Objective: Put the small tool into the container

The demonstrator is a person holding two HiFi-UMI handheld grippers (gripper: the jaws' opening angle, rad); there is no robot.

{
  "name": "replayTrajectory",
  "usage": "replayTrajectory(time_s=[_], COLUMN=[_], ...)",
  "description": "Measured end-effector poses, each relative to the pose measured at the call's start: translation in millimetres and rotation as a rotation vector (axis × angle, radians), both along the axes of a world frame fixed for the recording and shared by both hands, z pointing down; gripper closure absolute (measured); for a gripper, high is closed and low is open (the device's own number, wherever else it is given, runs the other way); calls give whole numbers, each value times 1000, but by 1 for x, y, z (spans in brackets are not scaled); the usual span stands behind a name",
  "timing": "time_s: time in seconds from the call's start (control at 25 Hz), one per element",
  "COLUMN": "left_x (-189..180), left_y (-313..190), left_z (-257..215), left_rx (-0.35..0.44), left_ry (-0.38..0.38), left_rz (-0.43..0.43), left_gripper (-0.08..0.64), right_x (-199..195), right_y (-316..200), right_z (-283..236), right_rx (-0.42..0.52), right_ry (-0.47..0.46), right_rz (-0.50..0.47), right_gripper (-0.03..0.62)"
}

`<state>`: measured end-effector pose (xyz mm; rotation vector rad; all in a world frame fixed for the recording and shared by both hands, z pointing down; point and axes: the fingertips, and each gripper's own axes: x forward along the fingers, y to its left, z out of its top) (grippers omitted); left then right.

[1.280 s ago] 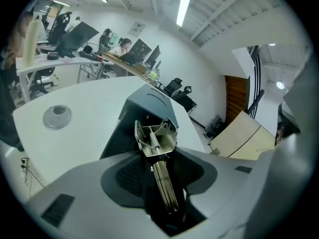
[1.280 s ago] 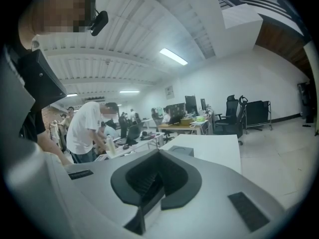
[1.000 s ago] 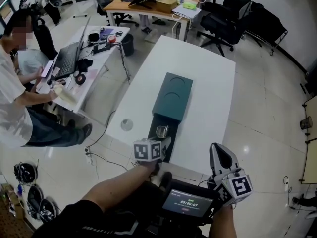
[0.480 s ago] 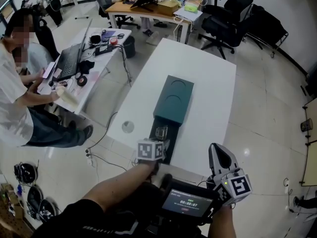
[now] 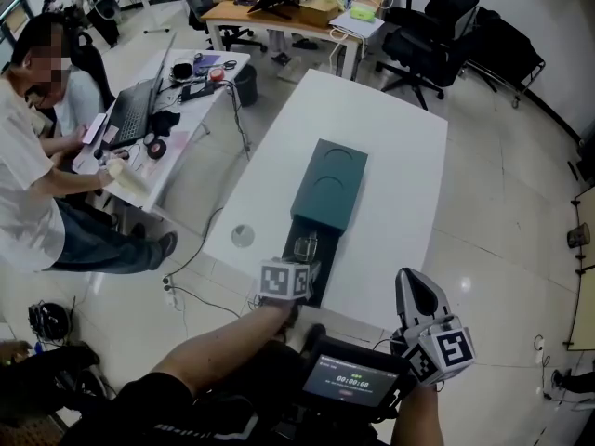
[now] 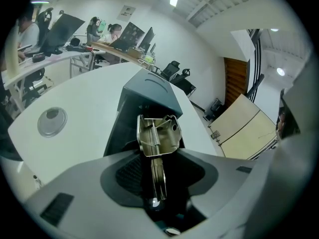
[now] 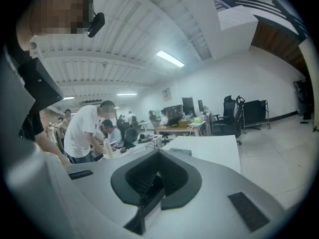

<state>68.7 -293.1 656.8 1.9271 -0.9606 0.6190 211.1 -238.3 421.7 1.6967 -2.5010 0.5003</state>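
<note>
Metal tool [image 6: 158, 133] is sitting loosely between the left gripper [image 6: 158, 158] jaws, which have just been opening to release it over the open container [image 6: 149, 89]. Right gripper [image 7: 149, 185] is idling clenched and empty, staying clear.

We held our left gripper [image 5: 299, 266] out over the near end of the scene. Our bare left forearm [image 5: 209, 349] reached toward the far side, and the gripper tipped steeply down. Its jaws had just been opening and stood apart, with the small tool [image 6: 157, 136] upright between them and the pads off it. Our right gripper [image 5: 416, 294] hung nearer and to the right, well apart from the left. It pointed only slightly below level, jaws closed together with nothing between them.
</note>
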Motion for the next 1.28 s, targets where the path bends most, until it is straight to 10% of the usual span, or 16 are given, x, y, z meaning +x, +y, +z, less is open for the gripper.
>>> replayTrajectory(time_s=[1.28], left_x=[-51], left_y=[3], left_z=[-21], left_rx=[-30], left_ry=[26], left_rz=[-200], left_gripper=[295], right_x=[-17], right_y=[2], right_z=[-6], right_rx=[12], right_ry=[-27], right_rz=[-37], right_gripper=[584])
